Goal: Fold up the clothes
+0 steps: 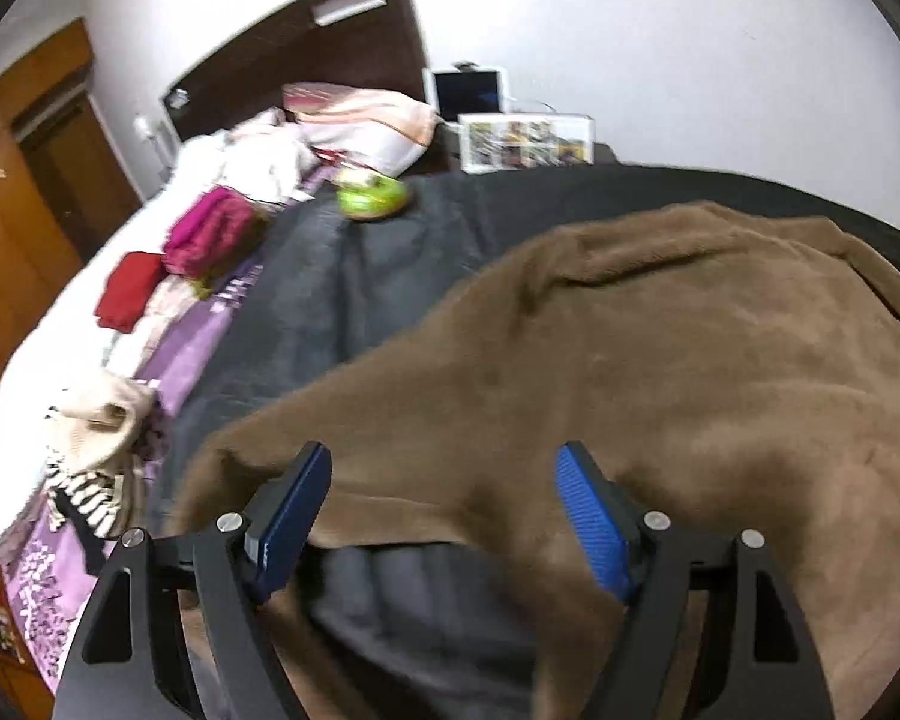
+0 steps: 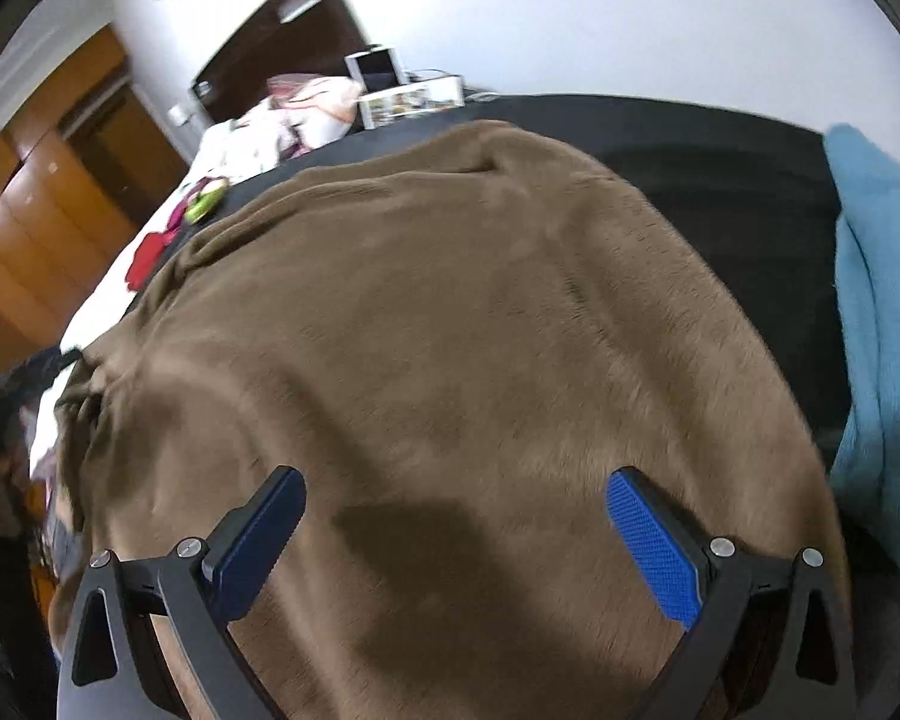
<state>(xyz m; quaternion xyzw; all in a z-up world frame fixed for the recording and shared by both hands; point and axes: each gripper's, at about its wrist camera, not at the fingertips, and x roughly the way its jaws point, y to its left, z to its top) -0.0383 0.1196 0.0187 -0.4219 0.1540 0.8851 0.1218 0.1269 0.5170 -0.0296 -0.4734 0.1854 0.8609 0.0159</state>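
Beneath both claws we see the brown fleece garment [image 2: 450, 312] spread on the bed [image 1: 354, 276] for folding, left claw [image 1: 444, 516] and right claw [image 2: 456, 540] wide, empty.

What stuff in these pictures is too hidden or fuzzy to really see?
- Fuzzy brown fleece garment: both views cut off its lower edge, so its shape is unclear.
- Light blue fluffy cloth: right wrist view's edge cuts it off.
- Small green round object: left wrist view, too blurred to identify.
- White box with colourful pictures: too small to read.
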